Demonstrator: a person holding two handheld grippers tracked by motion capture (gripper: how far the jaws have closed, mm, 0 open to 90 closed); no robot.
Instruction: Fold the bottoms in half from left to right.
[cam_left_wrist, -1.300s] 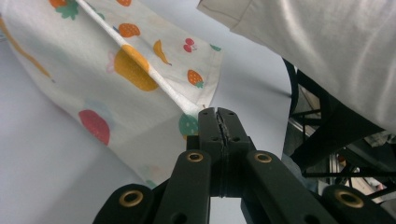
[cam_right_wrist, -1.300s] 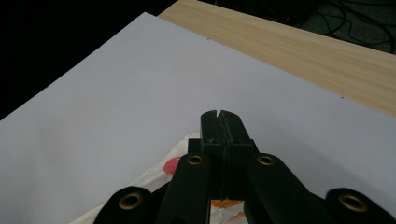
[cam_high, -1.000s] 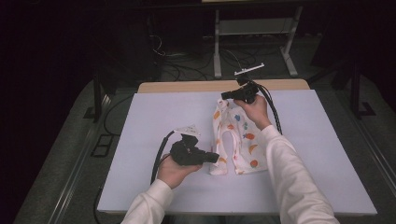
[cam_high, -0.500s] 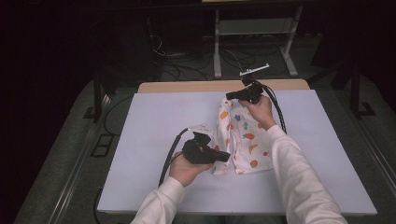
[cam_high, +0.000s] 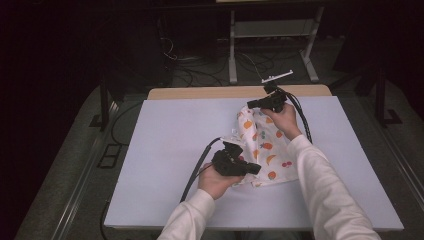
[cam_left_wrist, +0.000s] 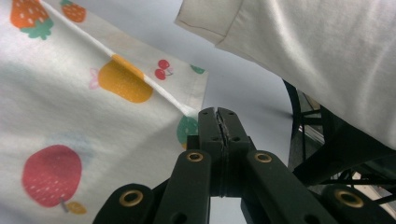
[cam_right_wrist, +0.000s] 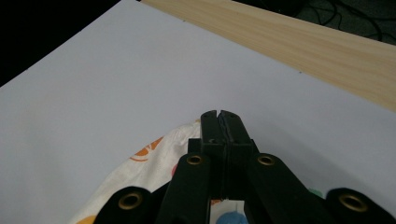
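A white cloth (cam_high: 267, 140) printed with fruit lies bunched on the white table cover (cam_high: 165, 150), right of centre. My left gripper (cam_high: 256, 170) is at the cloth's near edge. In the left gripper view its jaws (cam_left_wrist: 218, 113) are shut and pinch a hem of the cloth (cam_left_wrist: 70, 107), which stretches away to the left. At the cloth's far corner sits my right gripper (cam_high: 250, 105). Its jaws (cam_right_wrist: 218, 114) are closed, with the cloth (cam_right_wrist: 140, 168) coming out from under them.
A wooden table edge (cam_high: 200, 92) shows behind the white cover. A white sleeve (cam_left_wrist: 303, 56) crosses above the left gripper. Cables (cam_high: 197, 167) trail from both grippers. Dark floor, table legs and wires lie beyond the table.
My left gripper has moved right, drawing the cloth's near-left part over towards the rest. The right gripper has shifted slightly, still at the far corner. Both have stayed shut.
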